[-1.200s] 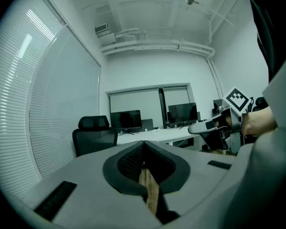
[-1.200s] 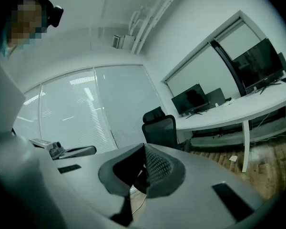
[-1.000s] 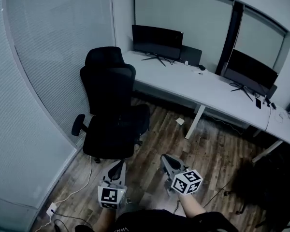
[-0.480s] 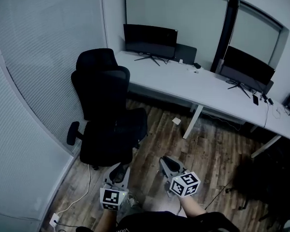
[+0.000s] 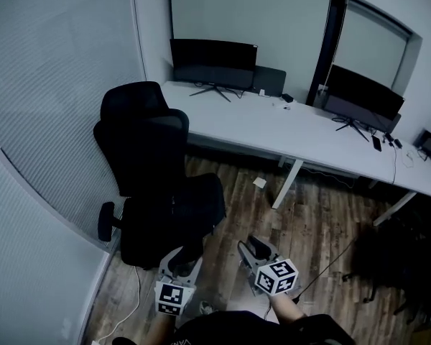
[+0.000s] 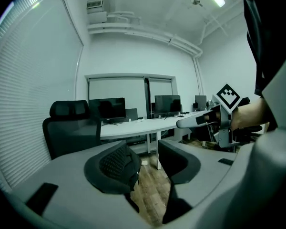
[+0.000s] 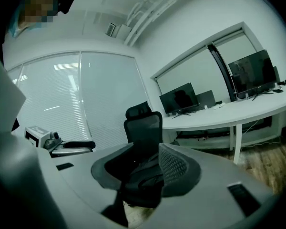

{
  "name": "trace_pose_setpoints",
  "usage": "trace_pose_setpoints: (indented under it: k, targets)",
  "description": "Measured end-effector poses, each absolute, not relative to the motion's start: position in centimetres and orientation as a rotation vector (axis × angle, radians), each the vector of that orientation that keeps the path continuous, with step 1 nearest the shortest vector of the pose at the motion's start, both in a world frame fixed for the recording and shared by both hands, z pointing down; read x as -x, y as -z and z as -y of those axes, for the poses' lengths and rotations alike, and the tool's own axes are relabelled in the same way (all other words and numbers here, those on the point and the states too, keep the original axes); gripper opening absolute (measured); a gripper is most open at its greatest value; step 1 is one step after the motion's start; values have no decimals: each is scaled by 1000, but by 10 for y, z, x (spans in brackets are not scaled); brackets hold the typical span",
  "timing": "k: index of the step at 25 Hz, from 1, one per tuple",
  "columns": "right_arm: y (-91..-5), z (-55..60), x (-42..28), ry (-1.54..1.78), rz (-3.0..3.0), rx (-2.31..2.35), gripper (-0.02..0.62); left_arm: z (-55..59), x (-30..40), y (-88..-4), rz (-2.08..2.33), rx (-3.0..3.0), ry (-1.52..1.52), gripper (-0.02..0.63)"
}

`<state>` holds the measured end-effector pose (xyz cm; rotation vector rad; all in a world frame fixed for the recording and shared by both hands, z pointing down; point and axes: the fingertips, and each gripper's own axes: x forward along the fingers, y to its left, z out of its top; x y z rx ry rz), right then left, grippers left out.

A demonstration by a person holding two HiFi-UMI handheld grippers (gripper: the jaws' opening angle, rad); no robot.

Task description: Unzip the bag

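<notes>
blocked: office chair [image 5: 147,157] ahead, desk [image 5: 287,131] behind | open: floor [image 5: 316,225] right of chair

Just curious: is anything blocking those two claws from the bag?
Nothing visible. The bag, seemingly the dark bundle on the chair, lies just ahead of the left gripper and right gripper, whose empty jaws have just been opening.

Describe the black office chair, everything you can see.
The office chair is black, with a headrest, a tall mesh-looking backrest, a padded seat and one armrest visible in the head view. It stands upright on the wood floor between the blinds and the white desk, with its seat towards the person and clear of the desk. A dark lump, possibly the bag, lies on the seat.
</notes>
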<state>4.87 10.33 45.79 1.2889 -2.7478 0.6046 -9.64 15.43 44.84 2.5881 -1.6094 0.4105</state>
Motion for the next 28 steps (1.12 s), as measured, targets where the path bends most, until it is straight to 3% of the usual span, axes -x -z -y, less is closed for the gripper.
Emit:
trace_pose_setpoints:
  k: [12, 28]
  targets:
    - [-488, -69, -28, -610, 2631, -1423, 165, -116, 125, -487, 1436, -2680, -521, 245]
    - [-577, 35, -41, -477, 2486, -1209, 179, -39, 120, -551, 1522, -2515, -655, 282]
